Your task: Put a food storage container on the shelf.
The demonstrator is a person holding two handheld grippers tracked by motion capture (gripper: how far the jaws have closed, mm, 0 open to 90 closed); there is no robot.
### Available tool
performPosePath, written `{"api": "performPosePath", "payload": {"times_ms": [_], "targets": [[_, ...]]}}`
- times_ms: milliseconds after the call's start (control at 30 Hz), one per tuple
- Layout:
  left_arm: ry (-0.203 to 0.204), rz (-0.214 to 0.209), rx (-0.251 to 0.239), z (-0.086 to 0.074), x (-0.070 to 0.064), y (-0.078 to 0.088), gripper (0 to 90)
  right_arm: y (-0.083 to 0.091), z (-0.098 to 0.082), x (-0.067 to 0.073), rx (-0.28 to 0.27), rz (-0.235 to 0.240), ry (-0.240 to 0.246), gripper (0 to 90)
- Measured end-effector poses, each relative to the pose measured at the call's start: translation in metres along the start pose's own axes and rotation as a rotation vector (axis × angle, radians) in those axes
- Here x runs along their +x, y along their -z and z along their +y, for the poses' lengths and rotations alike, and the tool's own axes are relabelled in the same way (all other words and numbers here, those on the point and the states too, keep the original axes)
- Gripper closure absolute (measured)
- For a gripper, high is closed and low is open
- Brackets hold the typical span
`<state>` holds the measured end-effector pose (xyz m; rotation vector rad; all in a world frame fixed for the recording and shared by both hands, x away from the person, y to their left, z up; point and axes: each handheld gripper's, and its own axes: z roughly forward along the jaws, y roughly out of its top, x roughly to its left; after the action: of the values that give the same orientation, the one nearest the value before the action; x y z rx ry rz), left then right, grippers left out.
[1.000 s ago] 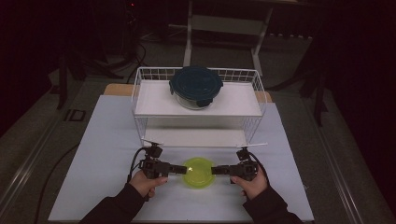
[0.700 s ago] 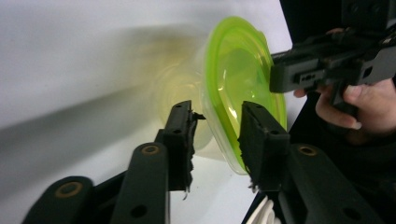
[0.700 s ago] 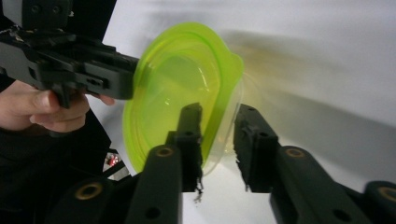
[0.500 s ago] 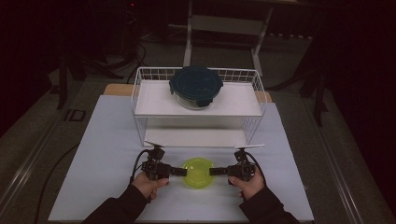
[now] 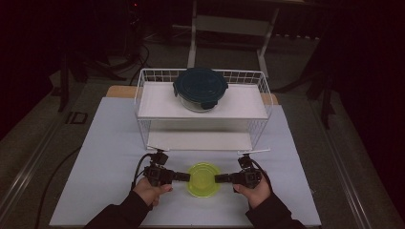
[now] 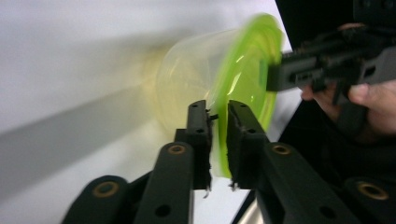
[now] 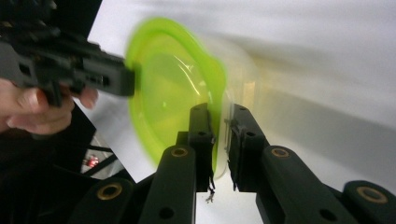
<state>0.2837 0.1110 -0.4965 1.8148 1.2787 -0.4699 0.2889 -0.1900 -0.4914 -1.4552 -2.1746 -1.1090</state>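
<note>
Reaching in from the bottom edge of the high view, two dark-sleeved forearms bring the left gripper (image 5: 184, 176) and the right gripper (image 5: 218, 179) toward each other, each pointing inward at a lime-green container (image 5: 204, 179) that sits between them near the front of the white table (image 5: 95, 157). Each gripper's tip meets the container's rim on its own side. The container is round and translucent, seen from above. Behind it stands a white wire rack (image 5: 203, 109) with a dark-lidded round bowl (image 5: 200, 88) on its upper shelf. The jaws are too small here to judge.

From the left gripper view, the left gripper (image 6: 218, 140) has its two black jaws drawn close together on the thin green rim of the lime-green container (image 6: 243, 65), pinching it. The container lies turned sideways in this picture and is smeared by blur, its clear body pale yellow against the table. The other hand (image 6: 369, 100) and its gripper grip the far rim.

From the right gripper view, the right gripper (image 7: 222, 140) likewise clamps the near rim of the lime-green container (image 7: 168, 98), jaws nearly touching. The left gripper (image 7: 126, 77) bites the far edge, its hand partly cut off at the frame's side.
</note>
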Motion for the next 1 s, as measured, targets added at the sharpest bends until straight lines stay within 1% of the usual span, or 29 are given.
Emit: {"api": "performPosePath", "payload": {"times_ms": [100,200,300,333,367,400,433,467,500,533,567,633,700,767,800,900,933,967,1000], "targets": [[-0.011,0.007,-0.008,0.002,-0.004,0.005,80.6,0.003,0.004,0.008,-0.019,-0.019,0.032,81.0],[-0.019,0.000,-0.013,0.005,-0.008,0.011,80.5,0.006,0.006,0.012,-0.021,-0.015,0.041,80.9],[-0.038,0.000,-0.035,0.009,-0.015,0.019,80.5,0.012,0.012,0.019,-0.032,-0.012,0.061,80.9],[-0.048,0.002,-0.043,0.011,-0.018,0.023,80.6,0.015,0.014,0.022,-0.040,-0.011,0.067,80.9],[-0.057,0.006,-0.054,0.012,-0.022,0.026,80.6,0.020,0.018,0.028,-0.056,-0.015,0.088,81.0],[-0.064,0.006,-0.061,0.013,-0.025,0.029,80.6,0.020,0.018,0.028,-0.056,-0.015,0.088,81.0],[-0.077,0.007,-0.067,0.015,-0.029,0.033,80.6,0.027,0.022,0.035,-0.069,-0.011,0.111,80.9],[-0.084,0.009,-0.070,0.016,-0.032,0.036,80.6,0.027,0.022,0.035,-0.069,-0.011,0.111,80.9],[-0.086,0.008,-0.078,0.017,-0.035,0.039,80.6,0.029,0.023,0.037,-0.071,-0.009,0.113,80.9],[-0.094,0.010,-0.081,0.018,-0.038,0.042,80.6,0.035,0.027,0.043,-0.077,-0.010,0.128,80.9],[-0.097,0.011,-0.087,0.020,-0.041,0.045,80.6,0.035,0.027,0.043,-0.077,-0.010,0.128,80.9],[-0.108,0.016,-0.100,0.023,-0.048,0.051,80.6,0.040,0.031,0.049,-0.087,-0.011,0.140,80.9],[-0.107,0.012,-0.115,0.025,-0.054,0.057,80.5,0.045,0.034,0.055,-0.096,-0.013,0.158,80.9],[-0.121,0.010,-0.130,0.027,-0.060,0.063,80.5,0.055,0.041,0.065,-0.120,-0.011,0.186,80.9],[-0.128,0.007,-0.138,0.029,-0.063,0.067,80.5,0.055,0.041,0.065,-0.120,-0.011,0.186,80.9],[-0.151,0.013,-0.156,0.035,-0.074,0.078,80.5,0.064,0.047,0.075,-0.145,-0.006,0.210,80.9],[-0.160,0.011,-0.163,0.037,-0.078,0.081,80.6,0.071,0.052,0.082,-0.161,-0.006,0.230,80.9],[-0.168,0.015,-0.169,0.039,-0.082,0.085,80.6,0.071,0.052,0.082,-0.161,-0.006,0.230,80.9],[-0.176,0.018,-0.174,0.041,-0.086,0.088,80.6,0.075,0.054,0.086,-0.169,-0.009,0.242,80.9]]}}
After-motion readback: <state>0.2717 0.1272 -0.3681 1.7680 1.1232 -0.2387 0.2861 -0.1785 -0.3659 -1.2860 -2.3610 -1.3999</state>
